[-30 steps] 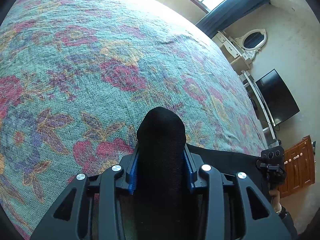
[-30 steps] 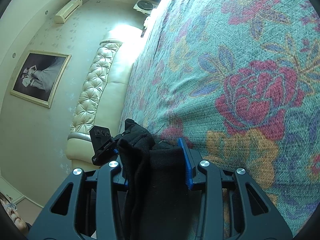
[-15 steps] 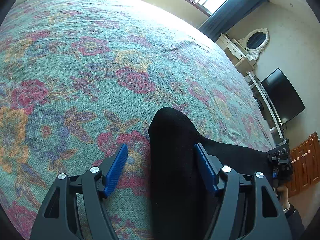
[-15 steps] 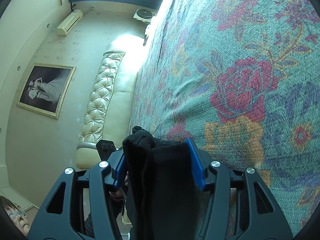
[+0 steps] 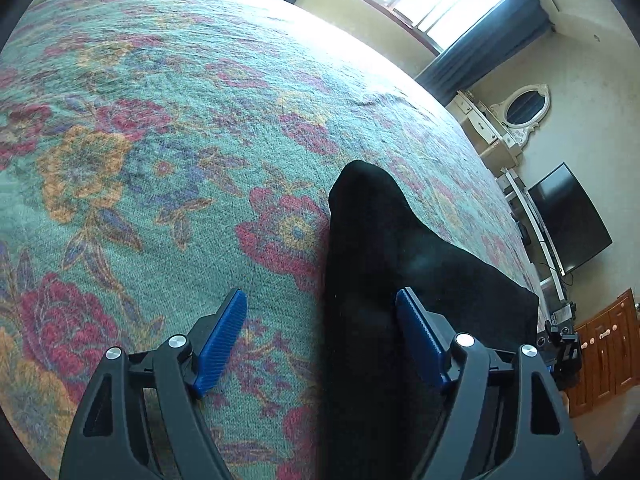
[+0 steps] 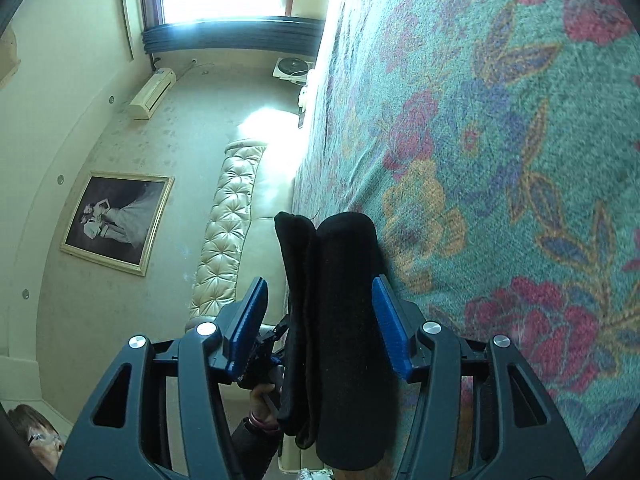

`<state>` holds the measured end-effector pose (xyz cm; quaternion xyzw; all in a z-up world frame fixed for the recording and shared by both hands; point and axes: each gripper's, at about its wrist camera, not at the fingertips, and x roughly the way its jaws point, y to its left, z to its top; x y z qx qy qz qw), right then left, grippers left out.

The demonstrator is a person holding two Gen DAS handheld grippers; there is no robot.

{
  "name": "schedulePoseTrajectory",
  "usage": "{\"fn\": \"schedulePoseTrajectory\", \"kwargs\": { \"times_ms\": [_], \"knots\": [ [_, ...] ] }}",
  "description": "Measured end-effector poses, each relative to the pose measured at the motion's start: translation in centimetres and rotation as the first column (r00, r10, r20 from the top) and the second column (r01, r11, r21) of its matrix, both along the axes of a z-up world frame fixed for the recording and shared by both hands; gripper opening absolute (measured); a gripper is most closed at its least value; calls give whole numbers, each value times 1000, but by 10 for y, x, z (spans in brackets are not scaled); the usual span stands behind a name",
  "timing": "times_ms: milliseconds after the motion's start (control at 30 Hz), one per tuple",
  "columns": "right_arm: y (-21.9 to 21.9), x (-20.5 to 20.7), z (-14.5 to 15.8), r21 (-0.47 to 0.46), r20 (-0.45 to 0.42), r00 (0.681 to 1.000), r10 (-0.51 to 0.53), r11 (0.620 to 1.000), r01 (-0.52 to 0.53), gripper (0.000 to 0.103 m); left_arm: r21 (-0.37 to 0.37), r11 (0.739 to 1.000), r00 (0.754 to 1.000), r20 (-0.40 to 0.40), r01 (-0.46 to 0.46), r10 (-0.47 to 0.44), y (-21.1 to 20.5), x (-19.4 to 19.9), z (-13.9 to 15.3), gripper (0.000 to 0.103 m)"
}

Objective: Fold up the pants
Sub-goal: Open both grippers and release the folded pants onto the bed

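The black pants (image 5: 384, 264) lie folded on the floral bedspread (image 5: 168, 128). In the left wrist view my left gripper (image 5: 322, 332) is open, its blue pads wide apart, with the pants' edge lying against the right pad (image 5: 420, 340). In the right wrist view my right gripper (image 6: 320, 320) is open too. The folded black pants edge (image 6: 340, 304) stands between the pads, against the right pad and clear of the left pad (image 6: 248, 324).
The bedspread (image 6: 500, 140) fills most of both views. A tufted cream headboard (image 6: 228, 224), a framed picture (image 6: 116, 220) and a window show in the right wrist view. A TV (image 5: 568, 220), dresser with mirror (image 5: 516, 112) and wooden cabinet (image 5: 600, 344) stand right.
Both grippers have opened and let go of the pants, the left first, the right after. The pants now rest on the bed. Both grippers have drawn back a little.
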<state>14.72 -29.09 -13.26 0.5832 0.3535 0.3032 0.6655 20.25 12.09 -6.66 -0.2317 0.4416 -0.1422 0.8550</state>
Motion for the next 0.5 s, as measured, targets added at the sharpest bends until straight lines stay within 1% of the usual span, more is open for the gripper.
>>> {"fn": "schedulePoseTrajectory", "kwargs": {
  "times_ms": [167, 300, 367, 500],
  "knots": [
    [7, -41, -4, 39, -8, 999, -46, 998, 46, 54, 11, 1000, 999, 27, -21, 20, 0, -47, 0, 76],
    [20, -75, -3, 34, -14, 997, -79, 996, 79, 56, -3, 999, 998, 34, -44, 44, 2, -80, -1, 76],
    [25, -90, -1, 27, -14, 995, -99, 995, 99, 60, -20, 999, 999, 28, -43, 44, 0, -93, -2, 76],
    [32, -115, 4, 30, -17, 990, -141, 989, 141, 69, -13, 999, 999, 23, -44, 45, -5, -111, -1, 76]
  ]
}}
